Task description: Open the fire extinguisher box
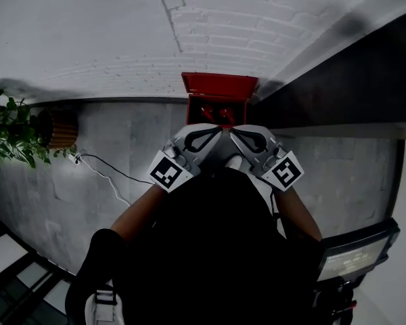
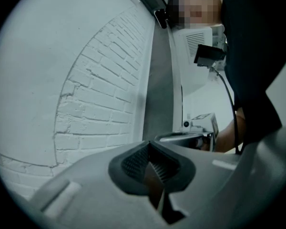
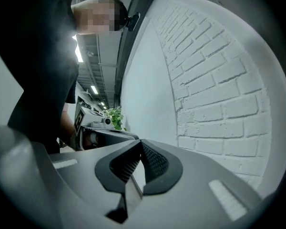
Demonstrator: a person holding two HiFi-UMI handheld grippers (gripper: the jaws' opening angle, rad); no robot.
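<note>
The red fire extinguisher box (image 1: 219,87) stands on the floor against the white brick wall (image 1: 243,26). Its lid is raised, and red extinguishers (image 1: 215,114) show inside. I hold both grippers close to my chest, above and short of the box, with their tips almost meeting. My left gripper (image 1: 220,130) is shut with nothing between its pads, and so is my right gripper (image 1: 233,133). The left gripper view shows the shut left gripper (image 2: 149,143) against the brick wall. The right gripper view shows the shut right gripper (image 3: 141,142) the same way.
A potted plant (image 1: 10,131) in a wicker pot (image 1: 62,133) stands at the left, with a white cable (image 1: 101,171) running over the grey floor. A dark wall panel (image 1: 345,80) runs along the right. A machine with a screen (image 1: 355,252) is at the lower right.
</note>
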